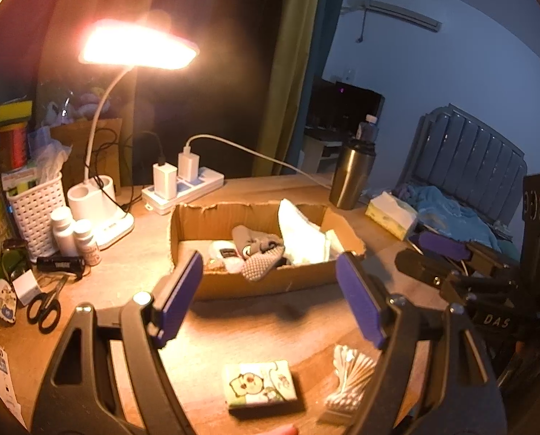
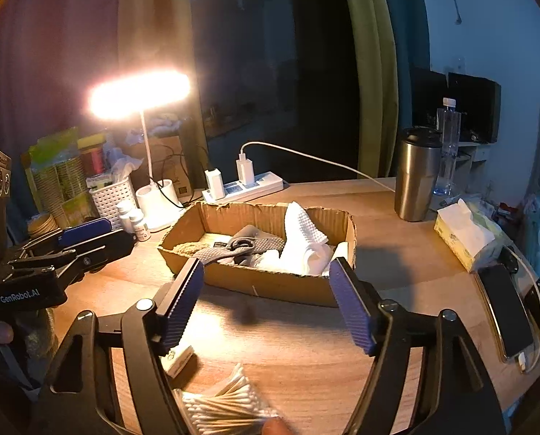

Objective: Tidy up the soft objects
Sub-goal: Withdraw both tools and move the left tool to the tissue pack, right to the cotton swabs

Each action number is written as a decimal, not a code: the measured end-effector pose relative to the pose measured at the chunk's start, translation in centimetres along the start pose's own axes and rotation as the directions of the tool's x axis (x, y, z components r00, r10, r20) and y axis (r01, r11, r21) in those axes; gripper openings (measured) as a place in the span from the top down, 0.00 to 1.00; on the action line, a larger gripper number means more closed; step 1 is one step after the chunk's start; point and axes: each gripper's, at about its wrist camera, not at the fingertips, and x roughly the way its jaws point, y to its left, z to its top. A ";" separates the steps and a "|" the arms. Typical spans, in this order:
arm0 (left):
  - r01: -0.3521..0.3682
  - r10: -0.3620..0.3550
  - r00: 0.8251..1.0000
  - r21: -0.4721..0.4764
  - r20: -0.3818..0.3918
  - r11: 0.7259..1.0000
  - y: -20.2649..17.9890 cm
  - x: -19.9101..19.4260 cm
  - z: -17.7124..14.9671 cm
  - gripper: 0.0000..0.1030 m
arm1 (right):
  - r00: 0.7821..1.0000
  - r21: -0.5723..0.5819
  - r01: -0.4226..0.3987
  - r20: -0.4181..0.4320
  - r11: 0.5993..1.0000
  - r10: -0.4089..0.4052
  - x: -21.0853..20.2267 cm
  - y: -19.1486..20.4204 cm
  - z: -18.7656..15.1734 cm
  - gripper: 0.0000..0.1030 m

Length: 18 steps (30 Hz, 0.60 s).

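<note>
- Two handheld grippers hover above a wooden desk point(image 1: 262, 330), both empty with jaws spread wide.
- Left gripper point(image 1: 270, 301) and right gripper point(image 2: 266, 304) each face a shallow cardboard box point(image 2: 270, 284).
- Inside the box lie soft things: a white cloth point(image 2: 304, 244) and grey knit socks point(image 1: 260, 253).
- Near the camera, on the desk outside the box, sit a tissue pack point(image 1: 259, 384) and cotton swabs point(image 2: 226, 404).
- Behind the box, a lit desk lamp point(image 1: 139, 45) glows.
</note>
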 end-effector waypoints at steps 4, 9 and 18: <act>-0.005 0.005 1.000 -0.001 0.006 1.000 -0.1 -1.0 -0.8 0.21 | 1.000 -0.002 0.002 0.000 1.000 -0.002 -0.6 0.3 -0.6 0.22; -0.005 0.005 1.000 -0.016 -0.008 1.000 0.2 -1.7 -2.0 0.14 | 1.000 0.000 -0.004 -0.031 1.000 0.004 -0.6 0.7 -1.9 0.22; -0.025 0.023 0.999 -0.052 -0.046 0.998 1.2 -1.8 -4.1 0.14 | 0.995 0.012 0.000 -0.103 1.000 0.001 0.0 0.8 -4.5 0.22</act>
